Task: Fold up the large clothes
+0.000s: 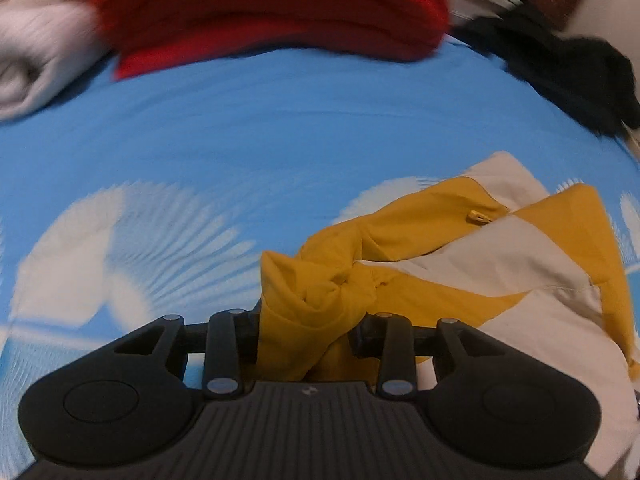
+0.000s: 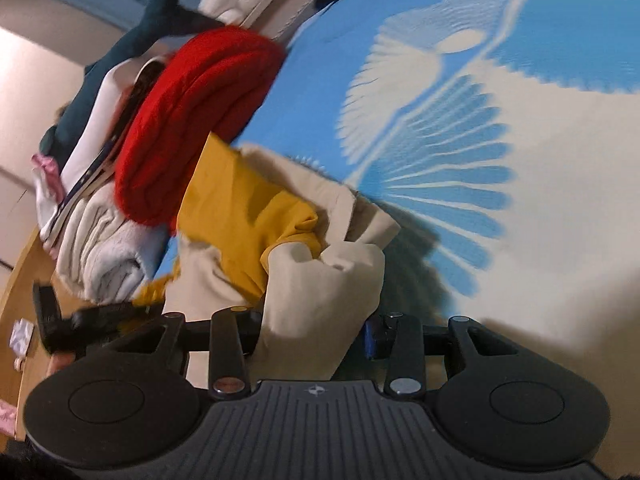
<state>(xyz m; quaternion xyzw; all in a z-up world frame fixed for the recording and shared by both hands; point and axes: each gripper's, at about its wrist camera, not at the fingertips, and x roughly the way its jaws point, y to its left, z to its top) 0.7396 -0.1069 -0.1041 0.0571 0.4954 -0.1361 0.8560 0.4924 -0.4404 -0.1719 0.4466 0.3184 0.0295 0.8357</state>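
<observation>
I have both the left gripper [image 1: 306, 336] and right gripper [image 2: 316, 332] clamped on the yellow-and-cream jacket [image 1: 500, 256], bunched near the red pile [image 1: 272, 12], so folding seems barely begun.

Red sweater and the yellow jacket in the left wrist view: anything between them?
Nothing: only bare blue sheet separates the red sweater from the jacket, seen in the left wrist view.
</observation>
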